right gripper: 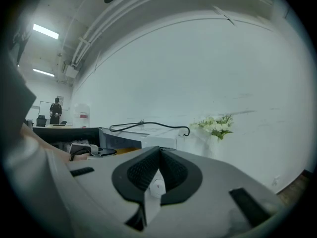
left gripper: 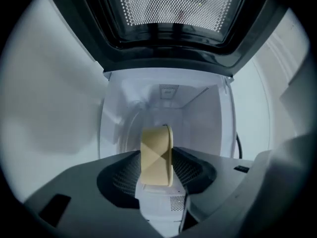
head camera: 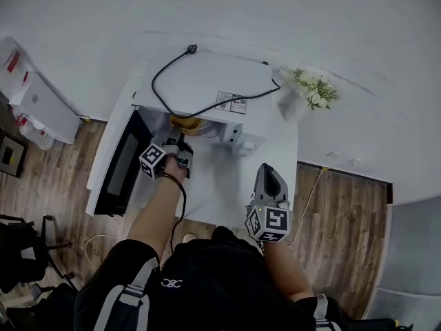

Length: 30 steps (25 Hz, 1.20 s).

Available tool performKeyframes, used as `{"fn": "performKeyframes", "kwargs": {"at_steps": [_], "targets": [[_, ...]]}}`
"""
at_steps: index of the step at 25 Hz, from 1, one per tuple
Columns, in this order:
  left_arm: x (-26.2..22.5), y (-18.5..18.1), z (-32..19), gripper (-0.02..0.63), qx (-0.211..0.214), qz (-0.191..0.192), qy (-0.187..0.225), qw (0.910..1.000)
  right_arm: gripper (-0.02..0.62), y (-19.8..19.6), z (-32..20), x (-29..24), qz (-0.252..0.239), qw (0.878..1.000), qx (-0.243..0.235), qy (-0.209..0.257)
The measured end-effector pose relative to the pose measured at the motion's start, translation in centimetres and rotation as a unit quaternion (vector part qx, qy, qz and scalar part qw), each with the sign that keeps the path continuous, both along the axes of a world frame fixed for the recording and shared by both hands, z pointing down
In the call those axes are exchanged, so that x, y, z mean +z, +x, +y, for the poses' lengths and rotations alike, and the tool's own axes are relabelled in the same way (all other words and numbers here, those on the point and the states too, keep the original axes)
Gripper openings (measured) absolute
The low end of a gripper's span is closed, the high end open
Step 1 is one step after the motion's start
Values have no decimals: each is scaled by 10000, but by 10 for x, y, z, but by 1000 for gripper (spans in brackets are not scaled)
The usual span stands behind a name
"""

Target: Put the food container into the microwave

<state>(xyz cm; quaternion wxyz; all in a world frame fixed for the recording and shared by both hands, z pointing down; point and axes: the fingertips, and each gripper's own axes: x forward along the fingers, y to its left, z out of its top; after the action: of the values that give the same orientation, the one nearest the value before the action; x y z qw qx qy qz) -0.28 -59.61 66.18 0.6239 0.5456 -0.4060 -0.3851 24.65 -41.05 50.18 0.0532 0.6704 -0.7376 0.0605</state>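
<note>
Left claw (left gripper: pixel 157 175) clamping food container (left gripper: pixel 156 150), at microwave (left gripper: pixel 200 115) mouth

the food container (left gripper: pixel 157 155) is pale tan-yellow. the microwave (head camera: pixel 207 81) is white, its door (head camera: pixel 122 164) black with a fine dotted mesh, and a black cable (head camera: pixel 153 83) lies on top. far right, the flowers (head camera: pixel 315 89) are white with green leaves. the floor (head camera: pixel 344 205) is brown wood-grain. the right gripper (head camera: pixel 267 169) is grey, its cube (head camera: pixel 270 223) black-and-white squared.
</note>
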Motion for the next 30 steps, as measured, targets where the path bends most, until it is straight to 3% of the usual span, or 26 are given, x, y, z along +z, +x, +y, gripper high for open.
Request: {"fn": "performKeyframes", "kwargs": {"at_steps": [7, 10, 11, 12, 16, 20, 22, 27, 28, 30], "targets": [[10, 11, -32, 196, 158, -325, -86, 9993, 1, 16, -6, 9, -7, 9998, 125, -131], [15, 15, -38, 196, 324, -769, -198, 9963, 0, 21, -7, 13, -47, 9997, 177, -170], [19, 16, -38, 183, 390, -1005, -357, 9935, 0, 22, -8, 13, -59, 9997, 188, -177], [24, 16, -37, 110, 456, -1272, -516, 9895, 0, 22, -9, 14, -62, 9996, 194, -184], [23, 9, -32, 127, 560, -2279, -686, 9696, 0, 18, -9, 14, -63, 9996, 181, -208], [17, -1, -31, 139, 577, -3171, -731, 9438, 0, 13, -9, 14, -88, 9996, 147, -218], [13, -4, -30, 224, 599, -3397, -678, 9362, 0, 10, -9, 15, -91, 9996, 126, -226], [1, -15, -19, 222, 492, -3565, -436, 9320, 0, 3, -8, 14, -123, 9997, 66, -212], [-4, -17, -15, 216, 487, -3642, -360, 9293, 0, 1, -9, 14, -139, 9997, 47, -197], [-11, -21, -4, 118, 532, -3864, -238, 9205, 0, -5, -10, 12, -183, 9997, 3, -163]]}}
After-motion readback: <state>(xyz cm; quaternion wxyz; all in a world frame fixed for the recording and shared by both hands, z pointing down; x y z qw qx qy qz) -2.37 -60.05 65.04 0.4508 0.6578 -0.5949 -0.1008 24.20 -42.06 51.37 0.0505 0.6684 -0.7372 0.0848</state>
